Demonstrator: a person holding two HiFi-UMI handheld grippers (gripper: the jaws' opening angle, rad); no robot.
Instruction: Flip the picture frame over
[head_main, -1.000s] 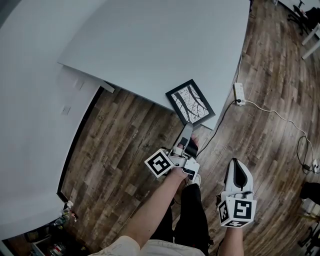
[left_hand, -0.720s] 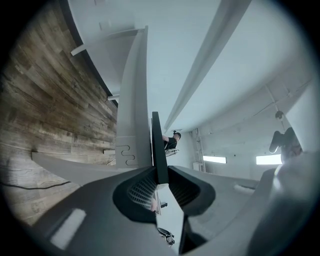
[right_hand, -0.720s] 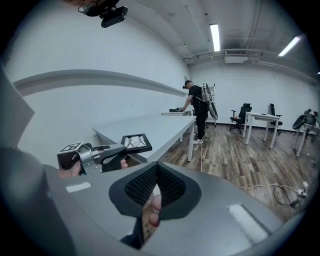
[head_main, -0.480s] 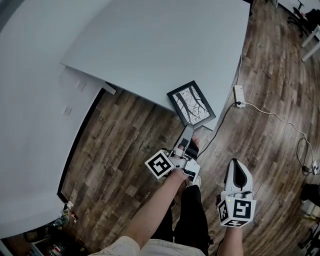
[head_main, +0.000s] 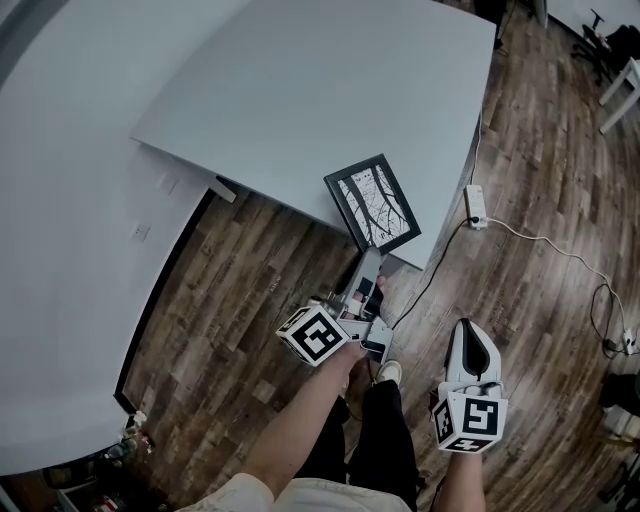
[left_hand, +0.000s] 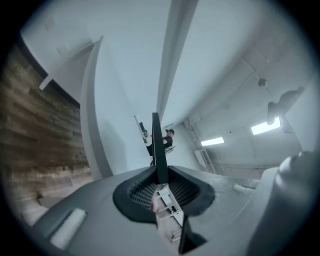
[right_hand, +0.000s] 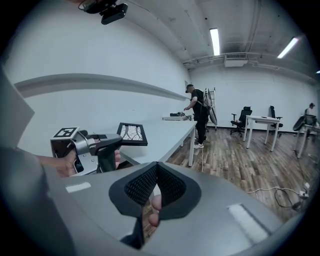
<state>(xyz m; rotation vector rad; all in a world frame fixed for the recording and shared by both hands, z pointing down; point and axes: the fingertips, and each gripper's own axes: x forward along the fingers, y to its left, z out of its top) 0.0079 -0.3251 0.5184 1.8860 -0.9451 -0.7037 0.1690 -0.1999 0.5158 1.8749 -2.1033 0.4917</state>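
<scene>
My left gripper (head_main: 371, 258) pinches only the thin near edge of the black-rimmed rectangular picture frame (head_main: 372, 203), whose white print of bare dark branches faces up at the near corner of the pale grey table (head_main: 300, 90). With so slim a hold, the frame could pivot as I turn it and knock the table's edge. My right gripper (head_main: 470, 335) hangs clear of the table, pressed together on nothing, too far off to steady it.
</scene>
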